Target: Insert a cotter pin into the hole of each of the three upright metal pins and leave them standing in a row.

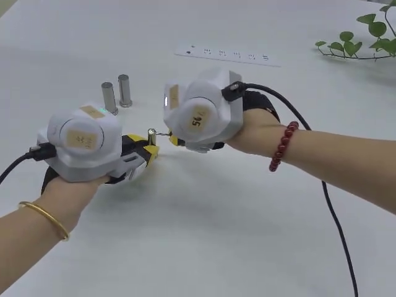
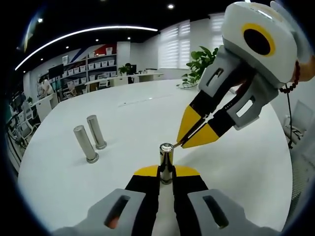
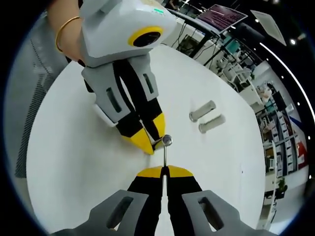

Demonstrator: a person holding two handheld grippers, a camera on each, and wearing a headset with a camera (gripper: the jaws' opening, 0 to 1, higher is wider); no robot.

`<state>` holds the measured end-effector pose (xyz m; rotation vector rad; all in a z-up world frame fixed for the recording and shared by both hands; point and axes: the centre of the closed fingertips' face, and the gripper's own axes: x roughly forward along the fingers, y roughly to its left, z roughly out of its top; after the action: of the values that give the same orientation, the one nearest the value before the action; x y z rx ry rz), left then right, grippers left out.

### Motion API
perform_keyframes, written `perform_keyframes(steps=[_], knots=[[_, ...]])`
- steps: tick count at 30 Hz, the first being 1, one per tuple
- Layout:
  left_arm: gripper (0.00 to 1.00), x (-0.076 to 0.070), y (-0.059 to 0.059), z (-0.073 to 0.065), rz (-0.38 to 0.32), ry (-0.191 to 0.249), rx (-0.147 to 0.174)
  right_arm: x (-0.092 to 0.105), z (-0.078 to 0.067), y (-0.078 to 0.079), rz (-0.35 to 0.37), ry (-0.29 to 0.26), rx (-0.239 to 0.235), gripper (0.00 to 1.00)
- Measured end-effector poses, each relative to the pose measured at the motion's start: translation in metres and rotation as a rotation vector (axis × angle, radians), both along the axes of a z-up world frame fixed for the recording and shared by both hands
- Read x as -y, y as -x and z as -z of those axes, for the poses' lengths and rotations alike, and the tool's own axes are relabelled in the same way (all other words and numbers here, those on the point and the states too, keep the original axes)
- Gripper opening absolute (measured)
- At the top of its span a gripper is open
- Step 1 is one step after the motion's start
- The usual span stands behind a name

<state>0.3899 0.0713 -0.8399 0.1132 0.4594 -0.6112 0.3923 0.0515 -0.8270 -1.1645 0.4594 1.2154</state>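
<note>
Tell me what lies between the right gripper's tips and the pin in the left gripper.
A thin cotter pin, shut in the right gripper, spans that gap and points at the top of the pin. The right gripper view shows it best.

Plain white: worktop (image 1: 204,241). White shells with black fingers tipped yellow: left tongs (image 1: 150,148), right tongs (image 1: 175,139). Silver-grey: held metal pin (image 2: 166,160), cotter pin (image 3: 164,157), two free pins (image 1: 109,98) at upper left. Dark red: bead bracelet (image 1: 281,147). Gold: bangle (image 1: 46,218). Green: leaves (image 1: 365,34), upper right. Black: cables (image 1: 328,204).
</note>
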Motion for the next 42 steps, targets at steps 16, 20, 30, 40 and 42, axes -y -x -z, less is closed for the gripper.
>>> perform_keyframes(steps=[16, 20, 30, 40, 42], knots=[[0.07, 0.001, -0.001, 0.001, 0.002, -0.03, 0.019, 0.001, -0.005, 0.001, 0.091, -0.064, -0.077, 0.02], [0.07, 0.001, -0.001, 0.0, 0.011, -0.034, 0.021, 0.002, -0.006, 0.001, 0.076, -0.083, -0.081, 0.03], [0.07, 0.001, -0.001, 0.0, 0.039, -0.045, 0.029, 0.0, -0.007, 0.004, -0.024, -0.115, -0.064, 0.03], [0.07, 0.002, 0.0, 0.001, 0.046, -0.064, 0.04, -0.003, -0.01, 0.006, -0.047, -0.142, -0.075, 0.03], [0.07, 0.002, -0.001, 0.001, 0.047, -0.064, 0.039, -0.004, -0.012, 0.006, -0.046, -0.151, -0.075, 0.02]])
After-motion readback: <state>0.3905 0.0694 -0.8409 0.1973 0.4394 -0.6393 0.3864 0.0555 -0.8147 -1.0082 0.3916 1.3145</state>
